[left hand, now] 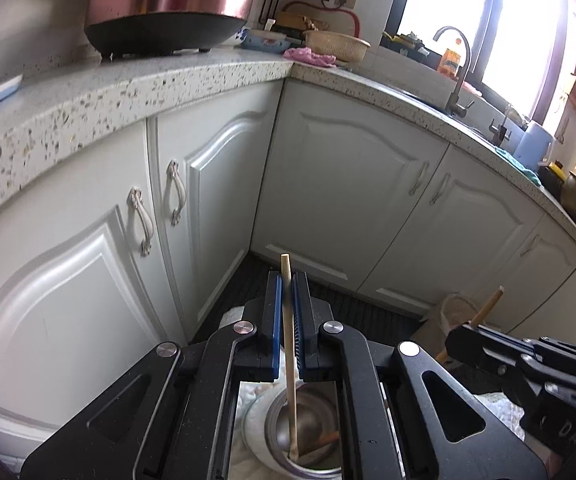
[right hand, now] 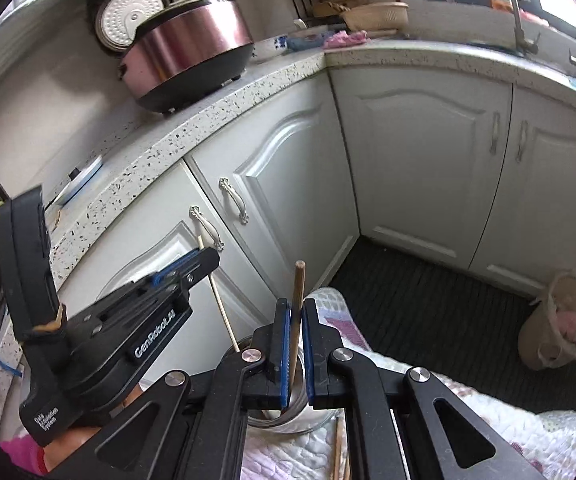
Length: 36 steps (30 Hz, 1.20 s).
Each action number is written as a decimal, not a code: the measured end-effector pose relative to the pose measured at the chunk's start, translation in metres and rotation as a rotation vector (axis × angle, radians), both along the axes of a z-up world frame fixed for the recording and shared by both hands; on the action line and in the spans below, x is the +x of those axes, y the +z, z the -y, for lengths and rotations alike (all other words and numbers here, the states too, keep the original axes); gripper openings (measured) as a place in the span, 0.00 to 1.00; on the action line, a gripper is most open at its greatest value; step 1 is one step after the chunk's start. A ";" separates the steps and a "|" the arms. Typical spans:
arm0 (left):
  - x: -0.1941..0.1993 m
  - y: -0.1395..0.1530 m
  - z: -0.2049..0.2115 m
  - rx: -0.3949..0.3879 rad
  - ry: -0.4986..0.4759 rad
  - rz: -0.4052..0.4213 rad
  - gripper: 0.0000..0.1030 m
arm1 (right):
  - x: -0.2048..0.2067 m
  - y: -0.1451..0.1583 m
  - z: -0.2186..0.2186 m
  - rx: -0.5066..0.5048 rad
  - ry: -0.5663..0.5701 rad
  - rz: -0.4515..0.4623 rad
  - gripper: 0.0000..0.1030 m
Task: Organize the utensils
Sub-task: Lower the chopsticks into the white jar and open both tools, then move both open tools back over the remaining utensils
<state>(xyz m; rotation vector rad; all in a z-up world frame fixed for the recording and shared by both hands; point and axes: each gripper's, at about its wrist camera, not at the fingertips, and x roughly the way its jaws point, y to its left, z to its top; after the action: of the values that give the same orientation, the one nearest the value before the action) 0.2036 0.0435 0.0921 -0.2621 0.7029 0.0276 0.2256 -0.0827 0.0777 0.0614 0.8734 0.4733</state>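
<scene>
At the bottom centre of the left wrist view my left claw (left hand: 287,304) is closed to a narrow slot around a pale chopstick (left hand: 288,320), its blue pads pressing the stick from both sides. The stick stands nearly upright, its top clear above the fingertips and its lower end down inside a steel cup (left hand: 308,440) that sits directly below the claw. A darker stick end lies in the bottom of that cup.

In the right wrist view my right claw (right hand: 296,320) is likewise drawn almost together around a brown chopstick (right hand: 297,304), upright, with its lower part dropping into the same cup (right hand: 288,420) at the bottom centre. The left claw (right hand: 192,266) shows at the left of this frame, holding its pale stick (right hand: 220,304) tilted.

The cup rests on a quilted cloth (right hand: 488,412) with pink patches, spread over the surface in the lower right. More sticks (right hand: 338,452) lie on the cloth beside the cup.

Beyond the cloth is a dark ribbed floor mat (right hand: 428,308), with a beige basket (right hand: 564,320) standing on it at the right edge. White panelled cabinet doors (left hand: 348,184) wrap the corner across the middle. Above them runs a speckled stone table (left hand: 128,84), carrying a pink rice cooker (right hand: 192,56) at the upper left and woven baskets (left hand: 336,42) toward the top centre. A tap (left hand: 458,72) stands before the bright window (left hand: 528,20) in the upper right.
</scene>
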 end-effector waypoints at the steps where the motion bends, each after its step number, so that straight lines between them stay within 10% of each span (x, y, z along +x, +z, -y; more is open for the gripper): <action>1: -0.002 0.000 -0.001 -0.006 0.000 -0.002 0.04 | 0.000 -0.002 0.000 0.001 0.004 -0.009 0.07; 5: -0.010 0.002 -0.003 -0.022 -0.007 -0.005 0.29 | -0.011 -0.001 0.003 -0.008 -0.009 0.001 0.44; 36: -0.133 -0.004 0.052 0.035 -0.108 -0.106 0.41 | -0.167 -0.025 0.111 -0.102 -0.180 -0.034 0.44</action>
<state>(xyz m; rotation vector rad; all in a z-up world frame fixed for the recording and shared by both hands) 0.0705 -0.0087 0.0883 -0.1904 0.8200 -0.0493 0.0583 -0.1933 0.0522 0.0539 0.9155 0.2594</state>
